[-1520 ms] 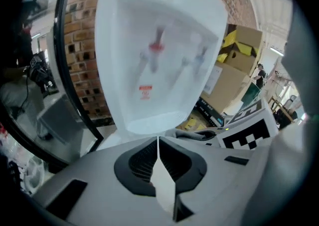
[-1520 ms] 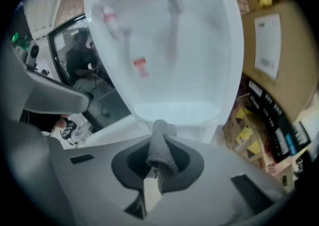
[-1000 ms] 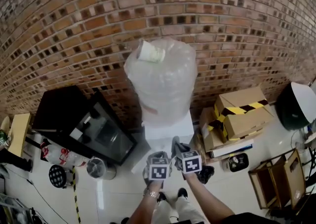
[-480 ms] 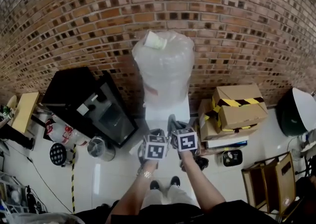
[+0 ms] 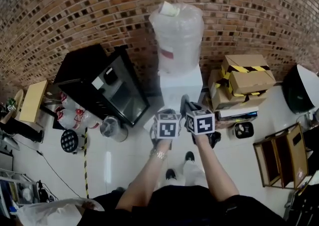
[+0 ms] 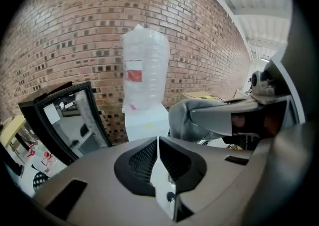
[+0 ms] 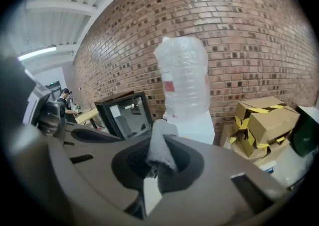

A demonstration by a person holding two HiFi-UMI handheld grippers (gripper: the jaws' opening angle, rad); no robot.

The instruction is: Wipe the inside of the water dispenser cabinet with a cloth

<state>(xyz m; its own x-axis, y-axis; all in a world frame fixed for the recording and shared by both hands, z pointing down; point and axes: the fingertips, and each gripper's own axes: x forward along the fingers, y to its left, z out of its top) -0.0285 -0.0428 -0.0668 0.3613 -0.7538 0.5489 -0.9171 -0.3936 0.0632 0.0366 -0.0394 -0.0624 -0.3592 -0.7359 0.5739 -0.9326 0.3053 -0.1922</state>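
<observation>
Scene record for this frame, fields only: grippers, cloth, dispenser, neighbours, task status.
left gripper: jaws together, empty
right gripper: shut on grey cloth
water dispenser: white, ahead of both grippers, neither touching it
bottle: plastic-wrapped, on dispenser, cup on top
left of dispenser: black glass-door cabinet
right of dispenser: cardboard boxes
wiping: not started; dispenser cabinet interior not in view

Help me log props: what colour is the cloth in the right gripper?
Grey; the cloth shows best in the right gripper view.
</observation>
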